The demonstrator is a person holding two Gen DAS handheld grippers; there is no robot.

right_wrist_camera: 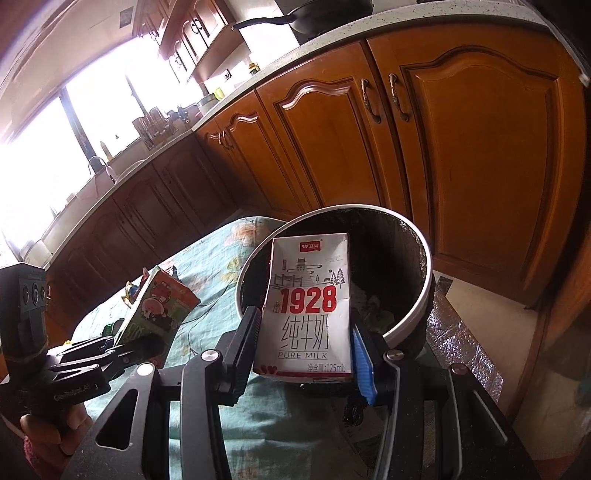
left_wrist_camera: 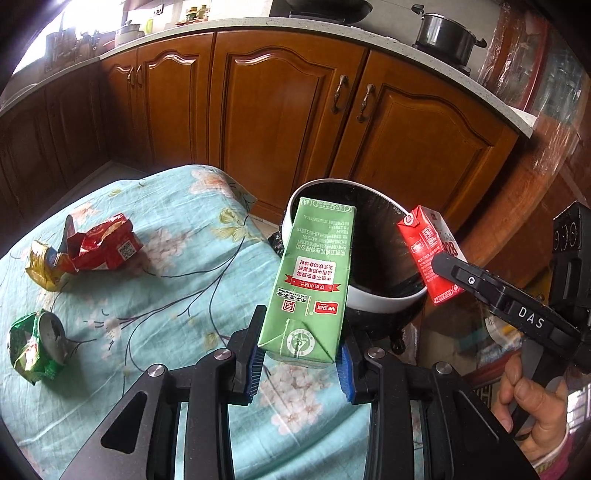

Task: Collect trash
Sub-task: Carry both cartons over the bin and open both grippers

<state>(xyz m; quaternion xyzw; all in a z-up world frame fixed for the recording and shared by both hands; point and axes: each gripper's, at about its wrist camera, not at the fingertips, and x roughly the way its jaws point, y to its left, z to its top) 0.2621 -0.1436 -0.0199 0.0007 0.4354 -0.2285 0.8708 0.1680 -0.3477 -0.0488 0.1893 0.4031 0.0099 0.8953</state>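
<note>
My left gripper (left_wrist_camera: 301,360) is shut on a green milk carton (left_wrist_camera: 312,280), held tilted at the near rim of the white-rimmed trash bin (left_wrist_camera: 384,297) with a black liner. My right gripper (right_wrist_camera: 304,354) is shut on a red-and-white "1928" milk carton (right_wrist_camera: 308,306) over the bin (right_wrist_camera: 406,321). In the left wrist view that carton (left_wrist_camera: 428,247) hangs at the bin's right rim in the right gripper (left_wrist_camera: 448,269). In the right wrist view the green carton (right_wrist_camera: 159,306) sits left in the left gripper (right_wrist_camera: 110,345).
A crumpled red packet (left_wrist_camera: 105,245), a yellow wrapper (left_wrist_camera: 44,264) and a crushed green can (left_wrist_camera: 35,345) lie on the floral teal cloth (left_wrist_camera: 177,295). Wooden kitchen cabinets (left_wrist_camera: 280,110) stand behind the bin. A pot (left_wrist_camera: 445,35) sits on the counter.
</note>
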